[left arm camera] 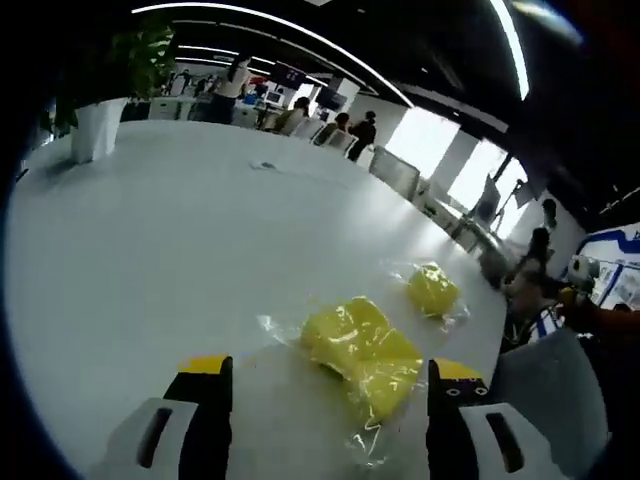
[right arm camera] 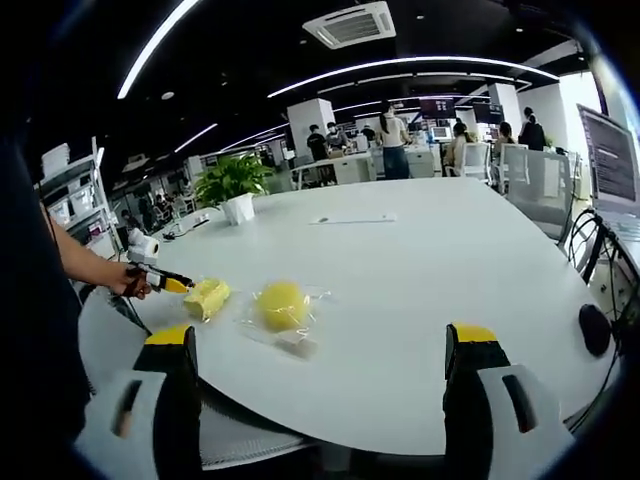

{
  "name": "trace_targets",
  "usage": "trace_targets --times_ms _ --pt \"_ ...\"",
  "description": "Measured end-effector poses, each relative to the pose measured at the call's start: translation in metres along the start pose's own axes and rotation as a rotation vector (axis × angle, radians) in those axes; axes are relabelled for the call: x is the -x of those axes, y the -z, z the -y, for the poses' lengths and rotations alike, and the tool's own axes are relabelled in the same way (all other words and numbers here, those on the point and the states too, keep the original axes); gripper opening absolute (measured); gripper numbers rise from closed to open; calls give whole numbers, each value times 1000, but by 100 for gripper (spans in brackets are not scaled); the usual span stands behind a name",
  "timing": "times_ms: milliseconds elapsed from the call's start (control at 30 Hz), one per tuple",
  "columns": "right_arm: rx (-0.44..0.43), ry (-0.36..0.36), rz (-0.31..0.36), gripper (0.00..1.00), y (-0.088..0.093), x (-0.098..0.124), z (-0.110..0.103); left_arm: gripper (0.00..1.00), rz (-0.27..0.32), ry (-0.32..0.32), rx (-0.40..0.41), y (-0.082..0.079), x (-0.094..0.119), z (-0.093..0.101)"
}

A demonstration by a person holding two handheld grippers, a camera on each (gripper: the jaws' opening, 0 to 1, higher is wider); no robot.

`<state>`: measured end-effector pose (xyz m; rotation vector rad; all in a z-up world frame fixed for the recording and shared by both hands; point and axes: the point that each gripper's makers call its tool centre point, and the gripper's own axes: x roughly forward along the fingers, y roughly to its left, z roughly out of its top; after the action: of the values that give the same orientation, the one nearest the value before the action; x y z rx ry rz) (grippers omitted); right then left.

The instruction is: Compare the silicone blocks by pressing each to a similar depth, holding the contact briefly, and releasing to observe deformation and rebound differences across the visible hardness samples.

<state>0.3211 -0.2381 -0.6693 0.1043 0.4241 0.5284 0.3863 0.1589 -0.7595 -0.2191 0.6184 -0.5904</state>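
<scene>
Two yellow silicone blocks lie in clear plastic bags on a white table (left arm camera: 180, 260). In the left gripper view the larger block (left arm camera: 362, 350) sits just ahead of my left gripper (left arm camera: 330, 385), between its open jaws and nearer the right one. The smaller block (left arm camera: 432, 290) lies further off to the right. In the right gripper view my right gripper (right arm camera: 320, 345) hangs open over the table's near edge, well short of a rounded block (right arm camera: 282, 303). A second block (right arm camera: 208, 296) lies left of it, with the left gripper (right arm camera: 170, 284) against it, held by a hand.
A potted plant (right arm camera: 232, 185) in a white pot stands at the far side, with a sheet of paper (right arm camera: 350, 217) mid-table. A dark rounded object (right arm camera: 595, 328) and a monitor (right arm camera: 610, 150) sit at the right. People and chairs stand beyond the table.
</scene>
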Motion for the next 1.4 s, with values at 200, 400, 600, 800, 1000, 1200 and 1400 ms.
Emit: trace_targets --times_ms 200,400,600,800,1000,1200,1400 --pt "7 -7 9 97 -4 -1 -4 100 82 -75 -74 -20 42 -14" --pt "25 -14 20 97 -8 -7 -5 100 149 -134 -157 -31 93 -16" --pt "63 -23 -1 97 -6 -14 -9 100 152 -164 -178 -30 124 -13" --pt "76 -23 -25 97 -2 -17 -7 100 190 -174 -225 -41 137 -4" --pt "84 -30 -32 97 -4 -23 -6 100 197 -181 -201 -38 138 -4" --pt "78 -33 -51 97 -2 -27 -5 100 157 -141 -169 -34 126 4" --pt "72 -35 -47 97 -6 -31 -1 100 184 -55 -170 -64 100 38"
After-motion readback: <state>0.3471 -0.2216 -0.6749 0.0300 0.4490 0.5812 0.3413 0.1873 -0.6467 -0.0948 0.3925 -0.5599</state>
